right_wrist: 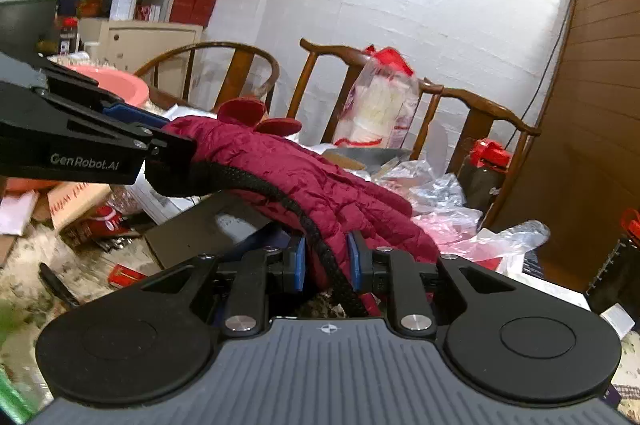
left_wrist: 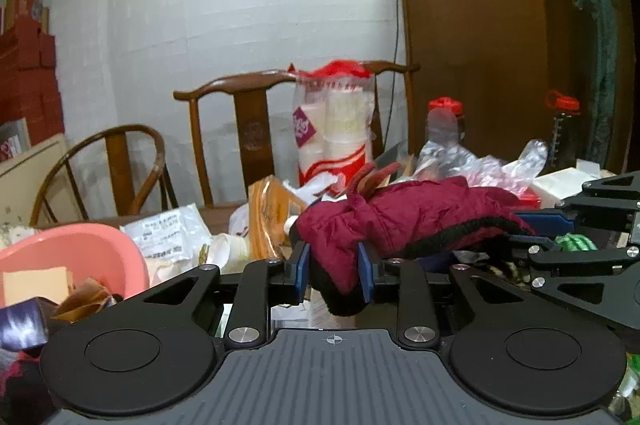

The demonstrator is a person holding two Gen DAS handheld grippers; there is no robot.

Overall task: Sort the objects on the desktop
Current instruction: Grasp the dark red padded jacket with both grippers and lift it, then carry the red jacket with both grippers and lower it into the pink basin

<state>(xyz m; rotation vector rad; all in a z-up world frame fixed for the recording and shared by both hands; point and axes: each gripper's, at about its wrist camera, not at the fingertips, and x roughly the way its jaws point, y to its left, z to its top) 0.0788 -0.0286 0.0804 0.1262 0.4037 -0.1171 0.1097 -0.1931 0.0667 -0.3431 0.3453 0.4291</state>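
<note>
A maroon quilted glove (left_wrist: 404, 221) with black trim was held up above the cluttered worktop (right_wrist: 60, 265), gripped by both tools at once. The left gripper (left_wrist: 334, 275) had its blue-padded jaws clenched on the glove's black-edged cuff end, the fabric bulging out between the pads. The right gripper (right_wrist: 326, 263) had its jaws grasping the glove along the black braided edge, near the finger end; in the right wrist view the left gripper (right_wrist: 172, 149) reached in from the left and pinched the cuff, so the glove stretched between the two.

Behind the glove, a clear bag of paper cups (left_wrist: 334, 125) stood upright in front of a wooden chair (left_wrist: 248, 113). A pink basin (left_wrist: 76, 261) sat at the near left, with crumpled packets beside it. To the right lay loose clear plastic wrap (right_wrist: 460, 201) and a dark bottle with a red cap (left_wrist: 566, 133), standing near a brown wooden cabinet (left_wrist: 472, 37).
</note>
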